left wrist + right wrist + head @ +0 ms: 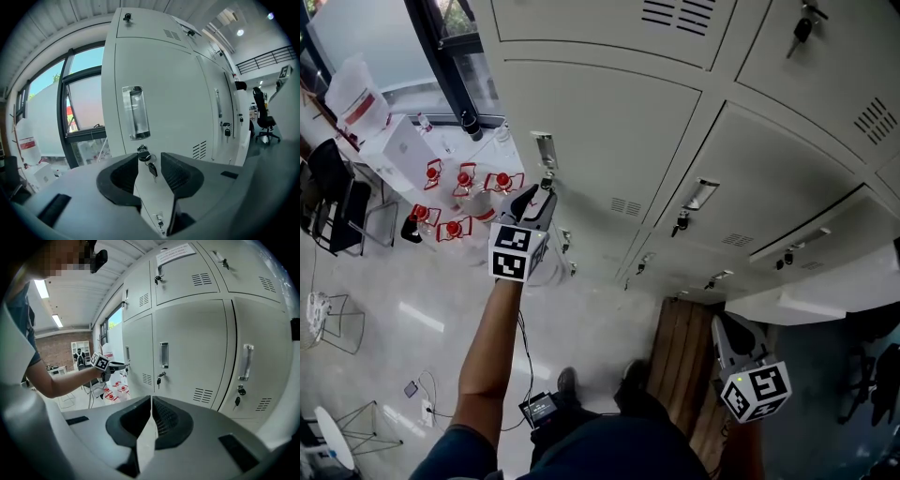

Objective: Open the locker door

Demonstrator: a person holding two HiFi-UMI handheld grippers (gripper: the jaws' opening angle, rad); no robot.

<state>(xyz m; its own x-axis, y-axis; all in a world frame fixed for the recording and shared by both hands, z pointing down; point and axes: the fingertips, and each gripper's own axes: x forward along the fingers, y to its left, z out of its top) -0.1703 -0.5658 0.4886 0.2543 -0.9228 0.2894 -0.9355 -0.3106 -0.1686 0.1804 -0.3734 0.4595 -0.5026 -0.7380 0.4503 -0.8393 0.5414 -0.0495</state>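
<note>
The grey locker door (159,103) fills the left gripper view, with a recessed metal handle (135,112) and below it a lock with a key (143,153) in it and a second key dangling. My left gripper (150,158) is open just in front of that key, with nothing pressed between its pads. In the head view the left gripper (534,199) points at the lock under the handle (546,150). My right gripper (722,328) hangs low at the right, away from the lockers, with its jaws (151,401) shut and empty.
Water bottles with red caps (455,202) stand on the floor left of the lockers. A wooden bench (680,361) lies below the lockers near my feet. One locker door (825,281) at the right stands ajar. A chair (333,202) and cables are at the far left.
</note>
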